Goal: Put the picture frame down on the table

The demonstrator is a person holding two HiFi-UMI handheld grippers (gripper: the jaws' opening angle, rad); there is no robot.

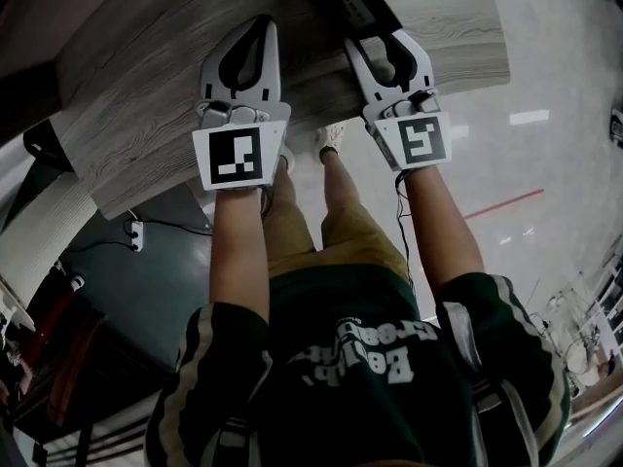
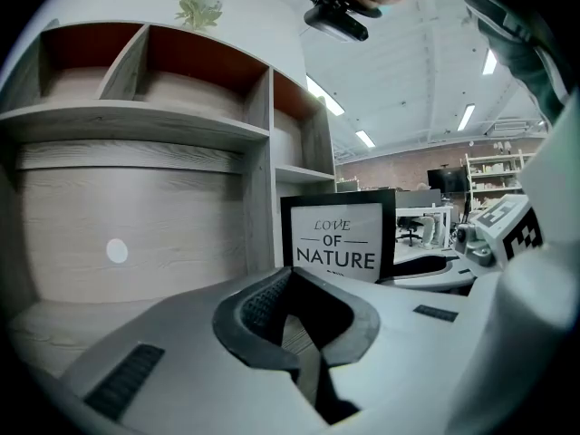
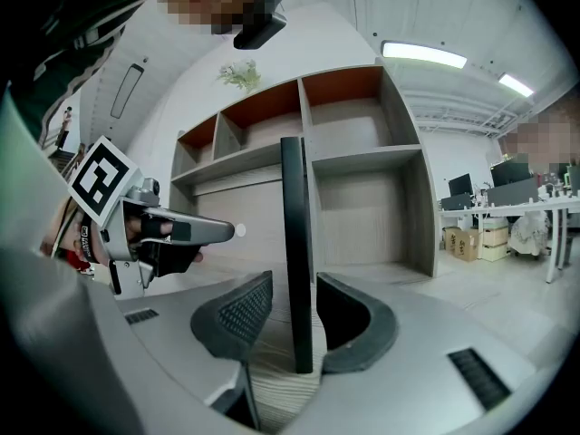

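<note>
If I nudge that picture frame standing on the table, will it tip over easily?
Likely tippy: the picture frame stands upright, edge-on very thin, with no prop visible. It looks straight and rigid, so probably stiff, and fairly light.

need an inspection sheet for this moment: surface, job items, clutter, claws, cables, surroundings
surface: wood-grain table, bare where it shows.
job's things: picture frame, black border, print reads LOVE OF NATURE; upright, bottom edge appears to rest on the table.
clutter: nothing seen.
grippers: left claw shut, empty, short of the frame. Right claw open, frame edge-on between its jaws, with a visible gap to one jaw.
cables: thin black cable running along the right forearm.
surroundings: open shelf unit behind the table, small plant on top; office desks and cartons beyond.
</note>
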